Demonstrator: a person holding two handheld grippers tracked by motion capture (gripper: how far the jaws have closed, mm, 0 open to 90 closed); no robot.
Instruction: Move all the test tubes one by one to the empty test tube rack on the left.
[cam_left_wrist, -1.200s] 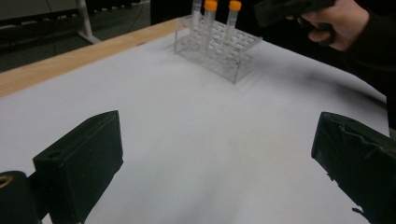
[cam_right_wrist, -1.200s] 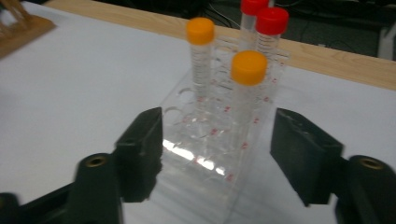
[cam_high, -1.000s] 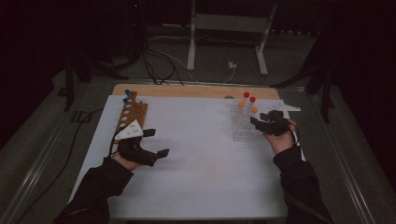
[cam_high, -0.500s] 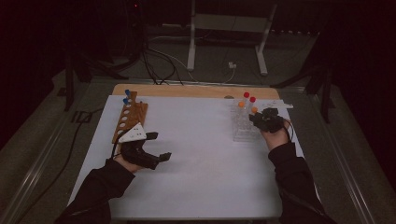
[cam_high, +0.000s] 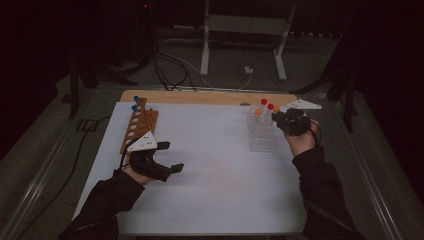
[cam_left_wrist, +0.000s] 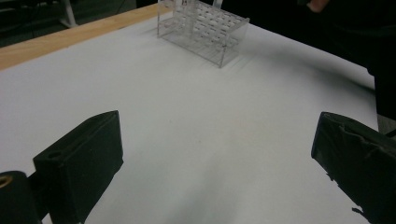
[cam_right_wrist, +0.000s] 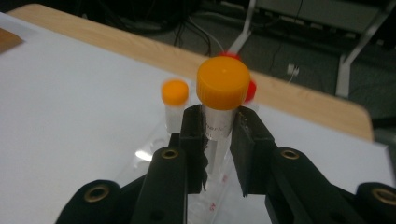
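With my right gripper (cam_right_wrist: 217, 140) clamped just under the cap of the orange-capped tube (cam_right_wrist: 222, 93), I lift straight up to clear the clear rack (cam_high: 262, 135); left gripper (cam_high: 170, 156) idles open.

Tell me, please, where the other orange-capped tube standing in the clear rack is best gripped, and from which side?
Probably just under the cap of the orange-capped tube, coming from above: it stands upright in the clear rack, leaving that top part exposed.

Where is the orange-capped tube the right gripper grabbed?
Orange-capped tube sits clamped in the right gripper, above the clear rack at the table's right side.
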